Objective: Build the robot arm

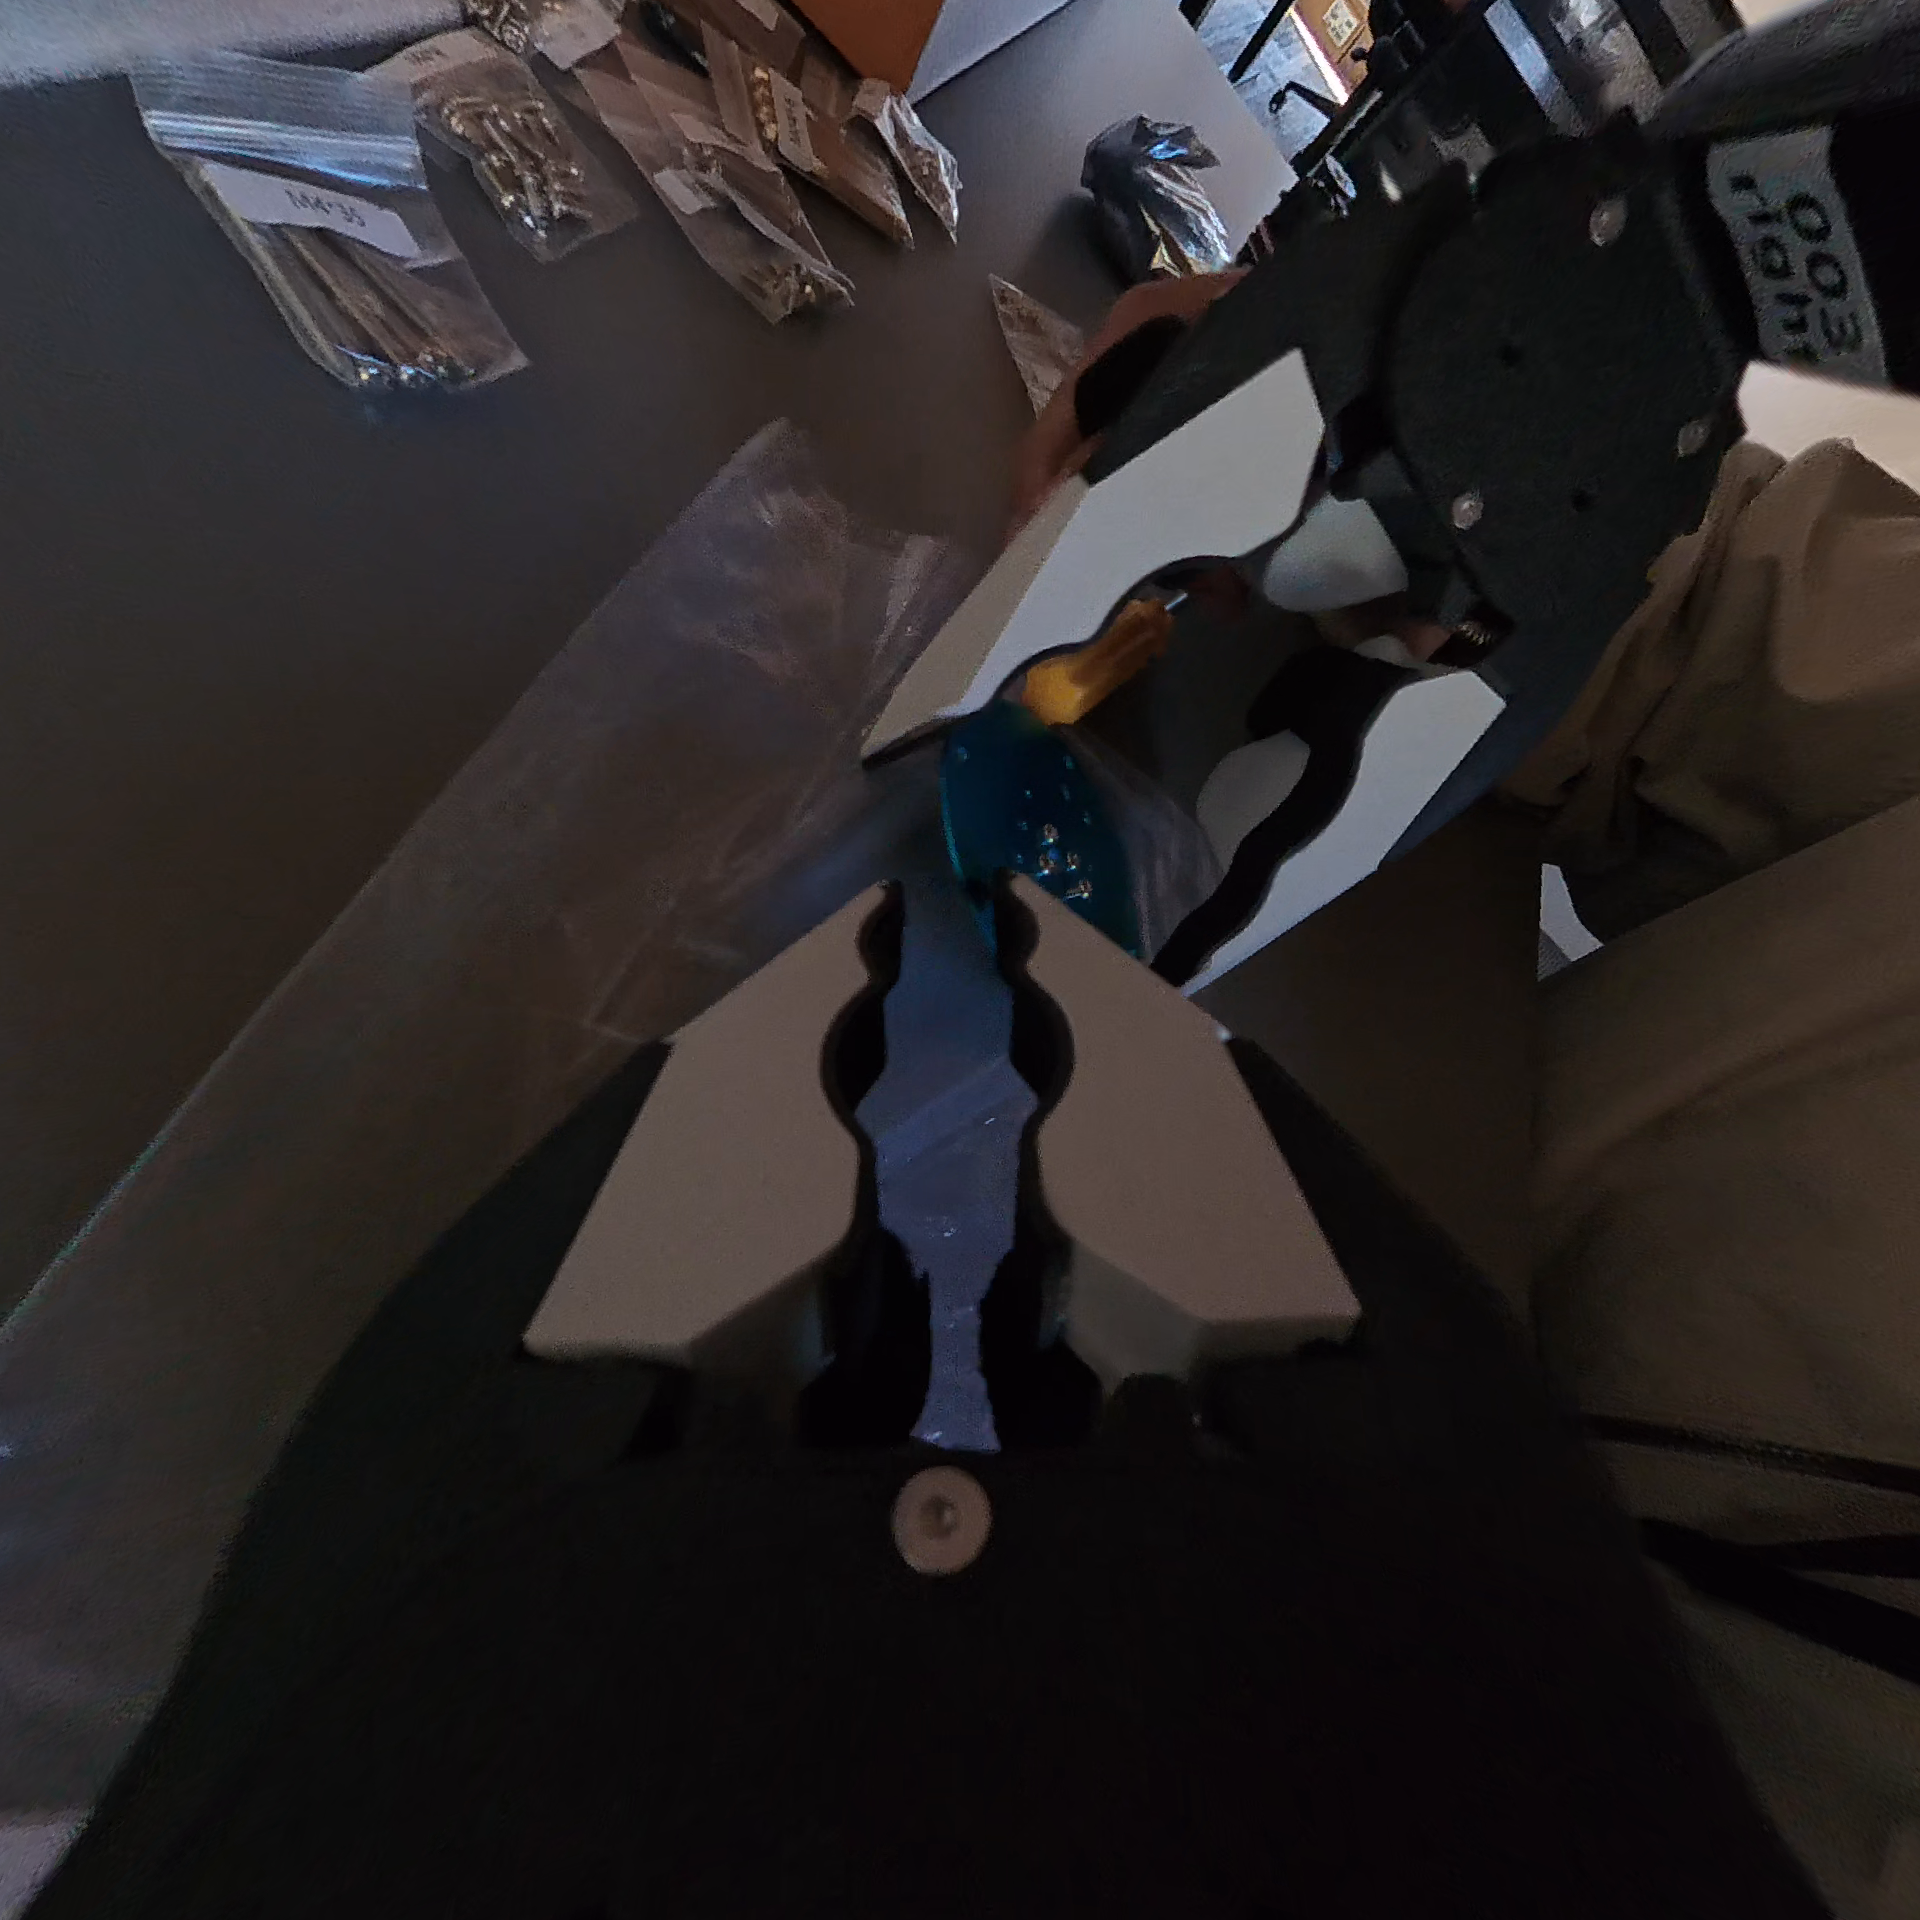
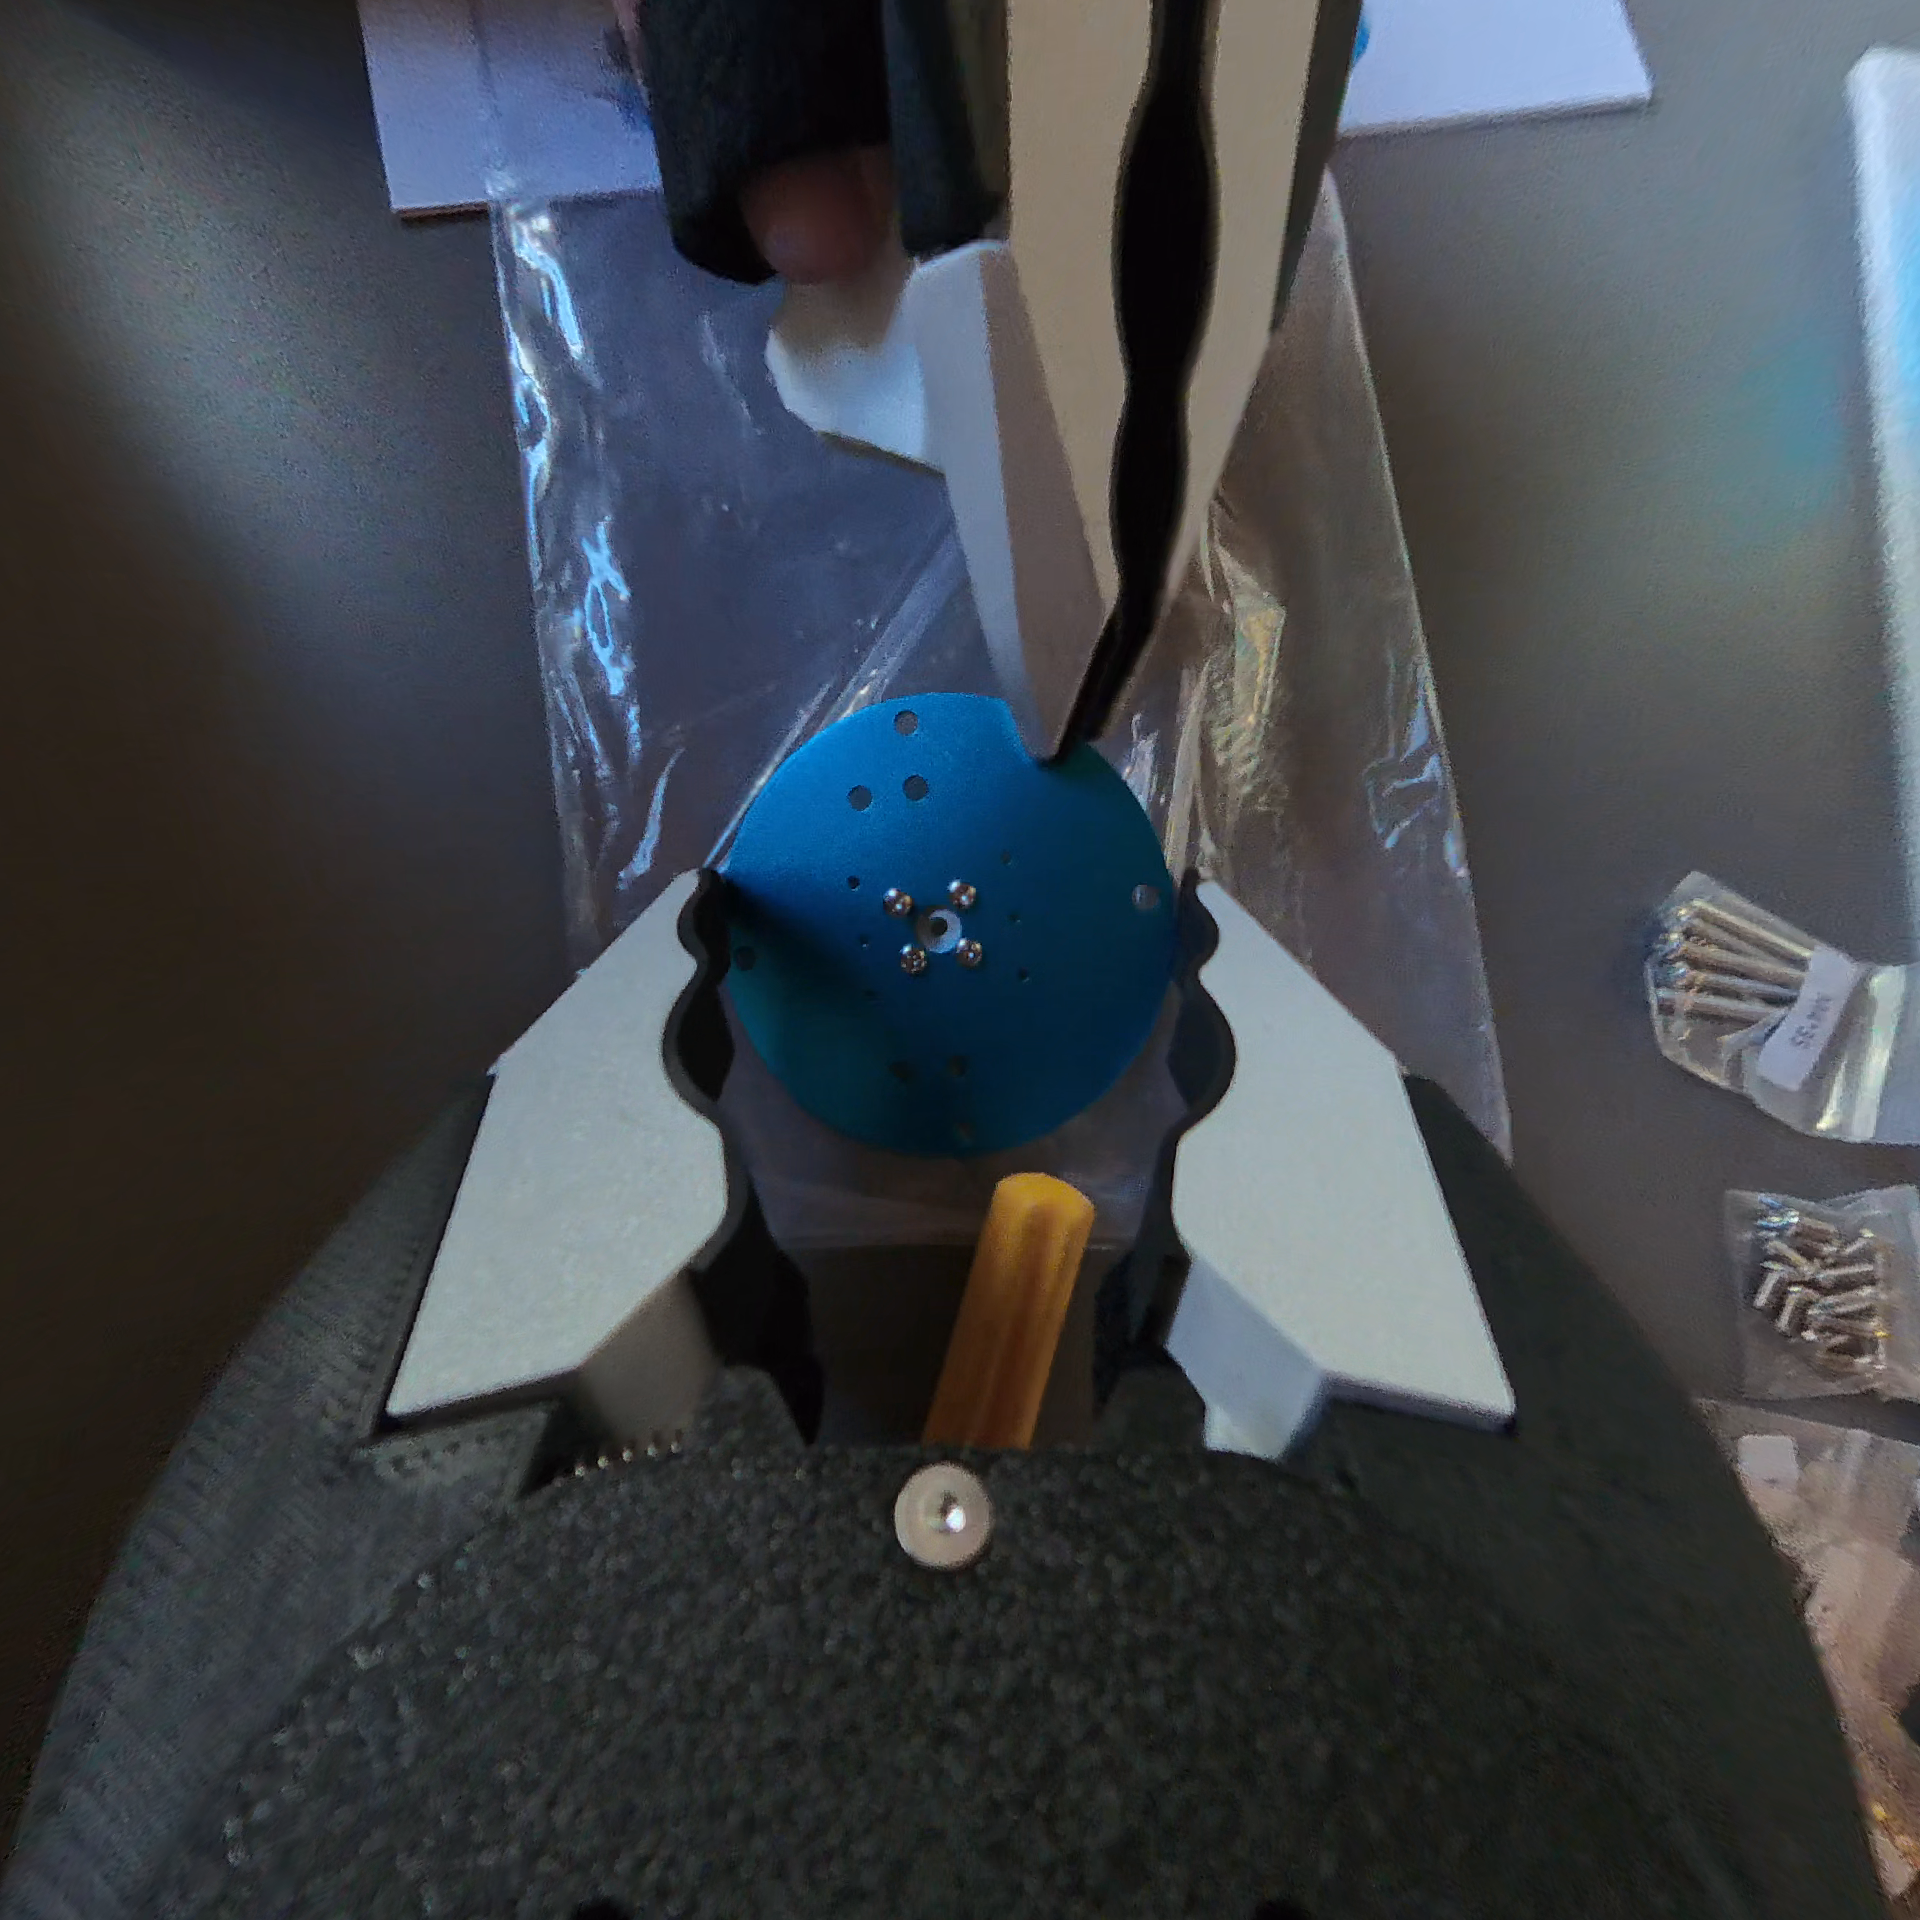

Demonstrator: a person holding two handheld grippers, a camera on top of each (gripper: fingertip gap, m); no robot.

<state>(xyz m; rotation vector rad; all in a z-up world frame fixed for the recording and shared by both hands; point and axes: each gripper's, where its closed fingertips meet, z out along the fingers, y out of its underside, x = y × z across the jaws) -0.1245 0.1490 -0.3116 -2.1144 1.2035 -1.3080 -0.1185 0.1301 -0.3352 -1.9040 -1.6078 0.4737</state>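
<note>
Flat on the grey table (image 2: 260, 623) lies a crinkled clear plastic bag (image 2: 644, 540), and above it the right gripper (image 2: 951, 904) stands wide open, its pale fingers flanking a thin blue metal disc (image 2: 935, 1039) that faces it; I cannot tell whether they touch it. Opposite, the left gripper (image 2: 1070, 743) reaches in, jaws nearly together, seemingly nipping the disc's far rim. A ribbed yellow handle (image 2: 1013, 1309) points lengthwise at the drilled disc's four tiny screws (image 2: 935, 925).
</note>
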